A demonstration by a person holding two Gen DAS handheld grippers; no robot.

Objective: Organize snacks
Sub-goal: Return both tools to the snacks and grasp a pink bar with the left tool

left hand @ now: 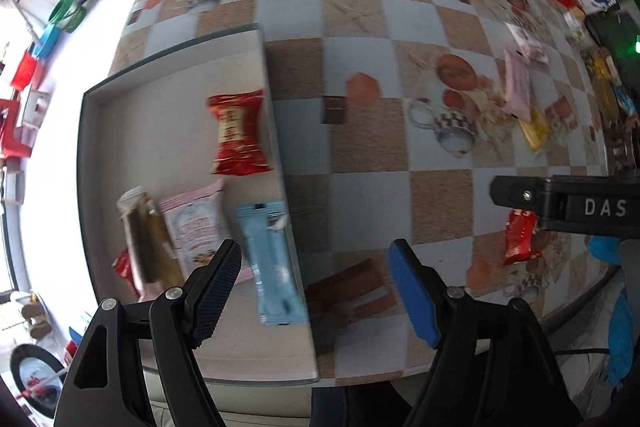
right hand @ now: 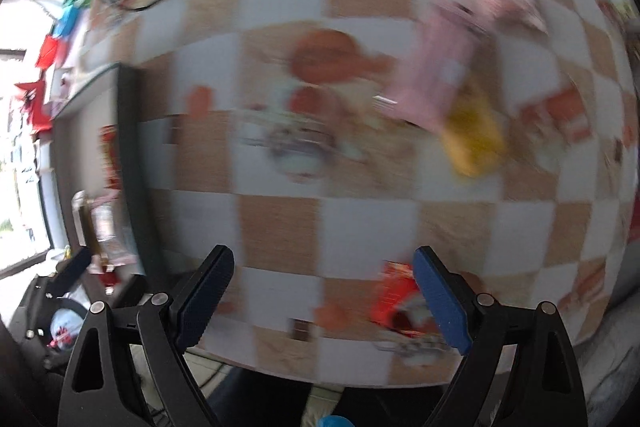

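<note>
- The left claw hangs released and empty above the tray's right wall.
- The right claw is released too, with a small red packet on the table by its blue finger.
- Inside the tray lie a light-blue sachet, a pink packet and a red packet.
- Well right of the tray, a pink snack and a yellow snack lie touching.
</note>
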